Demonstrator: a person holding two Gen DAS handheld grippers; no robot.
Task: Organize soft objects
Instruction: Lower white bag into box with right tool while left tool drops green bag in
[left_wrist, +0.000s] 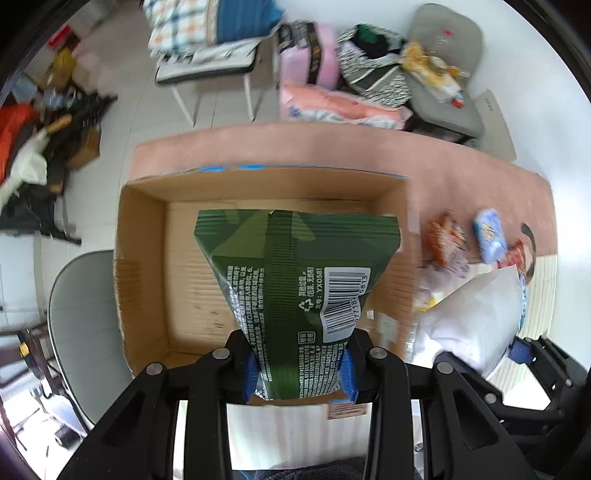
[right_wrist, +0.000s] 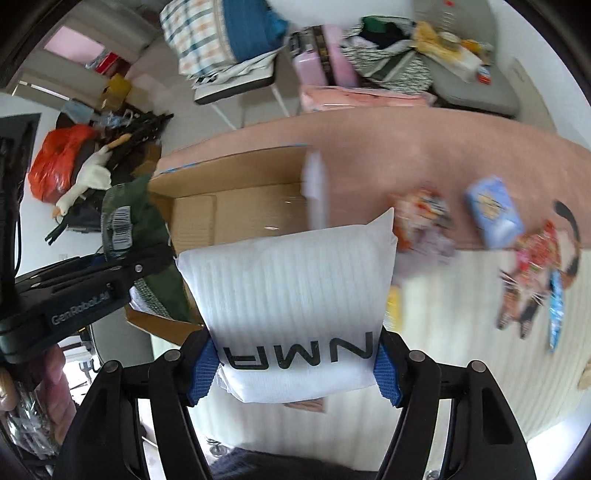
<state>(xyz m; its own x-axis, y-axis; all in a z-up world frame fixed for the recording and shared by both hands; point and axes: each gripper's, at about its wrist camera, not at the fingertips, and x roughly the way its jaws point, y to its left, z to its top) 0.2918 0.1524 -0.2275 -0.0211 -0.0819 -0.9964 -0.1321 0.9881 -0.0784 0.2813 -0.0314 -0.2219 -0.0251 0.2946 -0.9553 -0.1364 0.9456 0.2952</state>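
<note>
Two grippers, each loaded. Left gripper (left_wrist: 299, 369): blue pads pinch the lower end of a dark green printed plastic pouch with a white barcode label (left_wrist: 295, 280); the pouch extends forward from the fingers and hangs over the open brown cardboard box (left_wrist: 144, 266). Whether the pouch touches the box floor cannot be told. No other contents show in the visible part of the box.

Right gripper (right_wrist: 295, 365): blue pads clamp a white ribbed soft package with black lettering (right_wrist: 291, 302) at its lower edge; package sits just right of the box, above the desk (right_wrist: 424, 147).

On the desk, right of the box: orange-red snack packet (left_wrist: 445, 236), light blue small packet (left_wrist: 489, 240), red patterned packet (right_wrist: 535, 247), all blurred. Box stands at the desk's left end.
</note>
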